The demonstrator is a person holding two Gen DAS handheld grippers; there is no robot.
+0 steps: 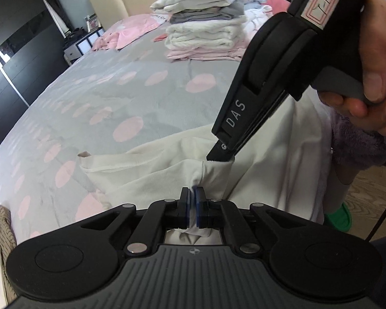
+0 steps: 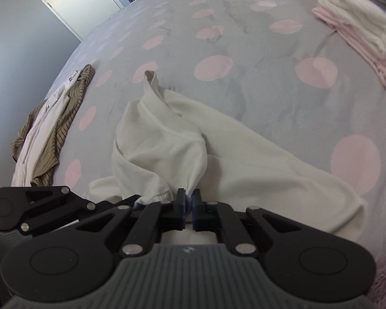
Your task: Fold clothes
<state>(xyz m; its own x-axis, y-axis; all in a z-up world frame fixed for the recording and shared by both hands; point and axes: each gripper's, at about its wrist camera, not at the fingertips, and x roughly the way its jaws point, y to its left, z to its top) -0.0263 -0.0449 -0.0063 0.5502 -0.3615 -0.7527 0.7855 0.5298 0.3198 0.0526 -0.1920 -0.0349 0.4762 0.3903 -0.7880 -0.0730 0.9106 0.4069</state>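
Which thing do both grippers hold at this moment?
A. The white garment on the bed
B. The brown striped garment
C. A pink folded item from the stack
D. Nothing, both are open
A: the left gripper and the right gripper are each shut on a pinched bit of the white garment.

Soft, even daylight fills both views, casting faint shadows. Fisheye distortion curves the grey bedspread with pink dots (image 2: 257, 97) toward dark corners. Distant objects look slightly soft.
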